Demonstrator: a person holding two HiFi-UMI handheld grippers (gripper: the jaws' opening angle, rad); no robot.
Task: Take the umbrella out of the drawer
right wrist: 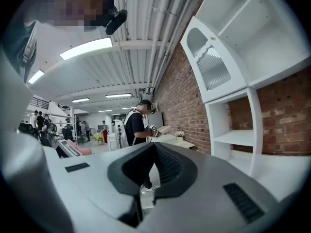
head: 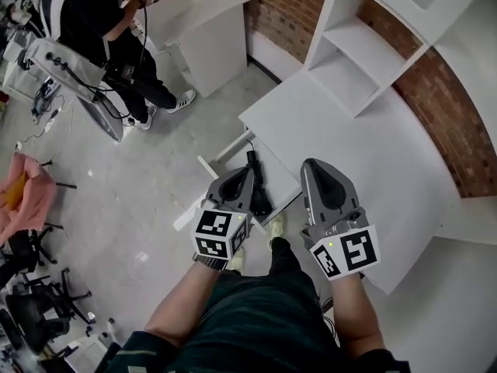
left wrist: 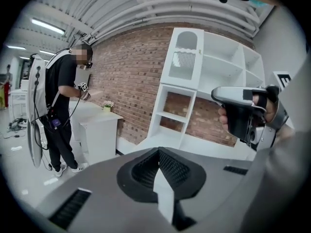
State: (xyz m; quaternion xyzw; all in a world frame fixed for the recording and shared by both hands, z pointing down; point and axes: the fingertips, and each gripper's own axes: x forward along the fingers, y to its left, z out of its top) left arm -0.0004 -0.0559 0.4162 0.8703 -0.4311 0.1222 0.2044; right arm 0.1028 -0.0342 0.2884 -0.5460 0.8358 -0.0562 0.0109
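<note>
In the head view a black folded umbrella (head: pixel 256 183) lies in an open white drawer (head: pixel 221 179) at the near-left edge of the white desk (head: pixel 349 146). My left gripper (head: pixel 248 169) hovers just left of the umbrella, overlapping it in the picture, jaws together and nothing held. My right gripper (head: pixel 311 164) hangs over the desk's edge to the umbrella's right. The left gripper view shows the left gripper (left wrist: pixel 158 149) shut and empty, with the right gripper (left wrist: pixel 243 111) in a hand at the right. The right gripper view shows the right gripper (right wrist: pixel 154 144) with jaws meeting, pointing level across the room.
A white shelf unit (head: pixel 365 45) stands on the desk against a brick wall (head: pixel 435 107). Another person (head: pixel 93 22) stands by a white cabinet (head: pixel 206 29) at the upper left. A pink-draped chair (head: pixel 27 193) and black office chairs (head: pixel 31 309) are at the left. My legs (head: pixel 256 309) are below.
</note>
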